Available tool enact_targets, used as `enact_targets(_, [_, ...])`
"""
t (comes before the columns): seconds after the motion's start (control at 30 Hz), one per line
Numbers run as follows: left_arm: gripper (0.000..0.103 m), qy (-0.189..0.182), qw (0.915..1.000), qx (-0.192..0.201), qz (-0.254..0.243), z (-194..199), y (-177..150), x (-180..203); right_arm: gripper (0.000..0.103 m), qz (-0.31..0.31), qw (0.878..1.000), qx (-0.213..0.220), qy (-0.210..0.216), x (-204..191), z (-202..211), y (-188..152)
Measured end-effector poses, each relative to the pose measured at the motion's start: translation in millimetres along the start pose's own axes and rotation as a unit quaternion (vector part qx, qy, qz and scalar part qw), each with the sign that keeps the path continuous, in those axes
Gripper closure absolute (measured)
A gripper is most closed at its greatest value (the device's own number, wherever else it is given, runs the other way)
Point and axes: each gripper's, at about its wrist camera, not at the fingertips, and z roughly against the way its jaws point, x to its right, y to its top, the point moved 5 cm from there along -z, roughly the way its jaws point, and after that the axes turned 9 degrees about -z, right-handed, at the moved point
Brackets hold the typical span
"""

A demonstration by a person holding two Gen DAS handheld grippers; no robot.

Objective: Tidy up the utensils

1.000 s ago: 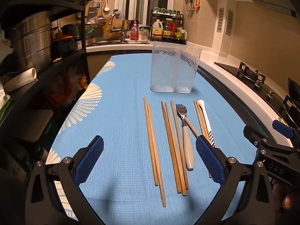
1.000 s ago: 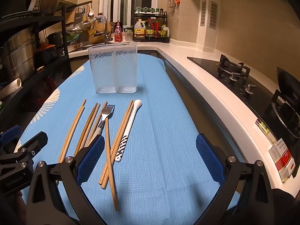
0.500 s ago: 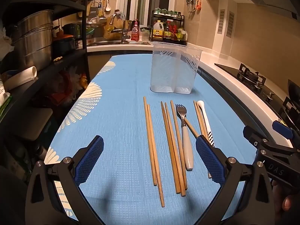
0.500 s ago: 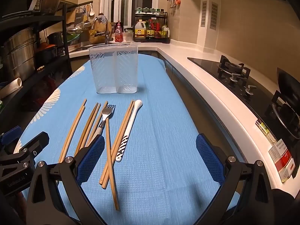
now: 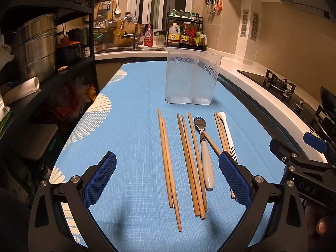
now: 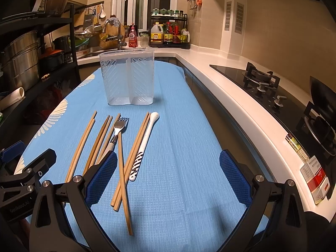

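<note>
Lying lengthwise ahead between the wide-open left gripper (image 5: 167, 176) fingers, pale wooden chopsticks (image 5: 168, 159) point toward the clear plastic holder (image 5: 192, 79); right gripper (image 6: 168, 178), equally open, sits farther off

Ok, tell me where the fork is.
The fork lies on the blue cloth, tines toward the clear holder, among the chopsticks, left of the white spoon.

A home kitchen, shown by its fittings and stores.

A sink with a faucet (image 6: 113, 31) is seen at the far counter, beside a rack of oil and sauce bottles (image 6: 169, 34). A gas hob (image 6: 261, 77) is set into the pale countertop (image 6: 220, 88). Steel pots (image 5: 35, 46) are stacked on a black shelf unit, and ladles and a grater (image 5: 102, 13) are hung above.
</note>
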Motion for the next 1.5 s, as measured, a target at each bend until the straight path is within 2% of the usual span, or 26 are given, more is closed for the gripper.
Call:
enact_targets(0.7, [0.009, 0.006, 0.9999, 0.005, -0.007, 3.1, 2.0, 3.0, 0.007, 0.000, 1.000, 0.000, 0.000, 1.5, -1.6, 0.5])
enact_targets(1.03, [0.013, 0.004, 0.9999, 0.010, -0.012, 5.5, 2.8, 5.0, 0.007, 0.001, 1.000, 0.001, -0.001, 0.4, -1.7, -0.3])
enact_targets(1.3, [0.022, 0.003, 0.9997, 0.015, -0.016, 6.3, 4.8, 5.3, 0.007, -0.001, 1.000, 0.001, 0.008, -2.9, -1.4, -0.4])
enact_targets(1.5, [0.039, -0.004, 0.9997, 0.015, -0.018, 8.4, 6.7, 4.8, 0.012, -0.011, 1.000, 0.001, 0.017, -2.3, 2.0, 1.1])
